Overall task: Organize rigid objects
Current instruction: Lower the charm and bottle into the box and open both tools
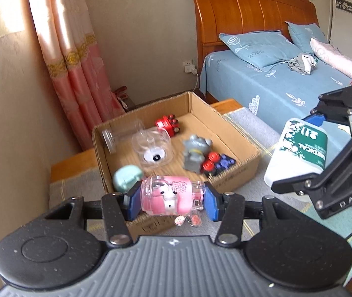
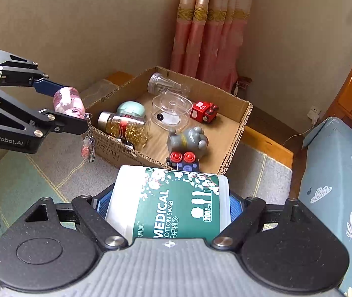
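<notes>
**Readable text in the scene**

The white cotton swab tub (image 2: 168,203) carries a green label reading "MEDICAL", "COTTON SWAB" partly cut off, and "200 Pcs". The left gripper (image 2: 77,109) body bears "GenRobot.AI". The blue pillow (image 1: 257,47) on the bed shows "FLOWER". The red toy truck (image 2: 204,111) has a small label, too blurred to read.

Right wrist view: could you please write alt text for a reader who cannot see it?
The right gripper holds a white cotton swab container with a green label above a grey mat. Beyond it, an open cardboard box holds a grey figurine, a red toy and jars. At left, the left gripper holds a small pink bottle.
</notes>
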{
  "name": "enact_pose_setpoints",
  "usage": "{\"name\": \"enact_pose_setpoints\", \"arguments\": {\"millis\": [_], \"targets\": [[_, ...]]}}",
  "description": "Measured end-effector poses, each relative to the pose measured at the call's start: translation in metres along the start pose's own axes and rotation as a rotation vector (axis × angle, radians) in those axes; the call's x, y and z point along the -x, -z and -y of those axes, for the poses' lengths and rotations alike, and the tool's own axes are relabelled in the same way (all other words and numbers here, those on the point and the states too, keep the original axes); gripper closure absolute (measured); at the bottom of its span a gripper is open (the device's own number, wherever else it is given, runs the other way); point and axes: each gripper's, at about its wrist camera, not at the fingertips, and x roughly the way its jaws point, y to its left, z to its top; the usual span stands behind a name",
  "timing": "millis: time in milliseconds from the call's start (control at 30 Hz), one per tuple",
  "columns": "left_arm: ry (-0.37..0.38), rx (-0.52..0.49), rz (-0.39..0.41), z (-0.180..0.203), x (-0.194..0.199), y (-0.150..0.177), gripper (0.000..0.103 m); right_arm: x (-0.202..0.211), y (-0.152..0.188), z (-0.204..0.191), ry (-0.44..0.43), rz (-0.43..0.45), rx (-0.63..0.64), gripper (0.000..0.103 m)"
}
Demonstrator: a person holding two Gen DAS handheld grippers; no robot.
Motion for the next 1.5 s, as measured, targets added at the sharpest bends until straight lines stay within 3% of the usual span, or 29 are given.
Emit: {"name": "enact_pose_setpoints", "arguments": {"millis": [300,700,800,833,1033,1267,1500], "targets": [[-0.042,0.0,-0.028,-0.026,-0.05,-0.038,0.054,-0.019,-0.031,0.015,-0.017,0.007,-0.004,0.015],[-0.086,0.057,-0.045,-0.061,-0.109,-0.049,0.05,-0.055,-0.052,0.023,-0.026,-0.021,0.013,0.015],[-0.065,0.105,-0.007,-0.064,-0.105,-0.045,0.008,-0.06,-0.055,0.022,-0.036,-0.022,0.017,0.015],[-0.076,0.116,0.014,-0.064,-0.101,-0.042,0.005,-0.061,-0.055,0.022,-0.037,-0.023,0.019,0.015],[-0.11,0.126,0.057,-0.059,-0.077,-0.026,0.005,-0.07,-0.057,0.022,-0.037,-0.005,0.059,0.015],[-0.171,0.193,0.143,-0.043,-0.033,0.021,0.001,-0.09,-0.068,0.038,-0.009,0.002,0.093,0.015],[-0.184,0.279,0.149,-0.035,-0.018,0.061,0.001,-0.12,-0.097,0.063,0.015,-0.013,0.012,0.015]]}}
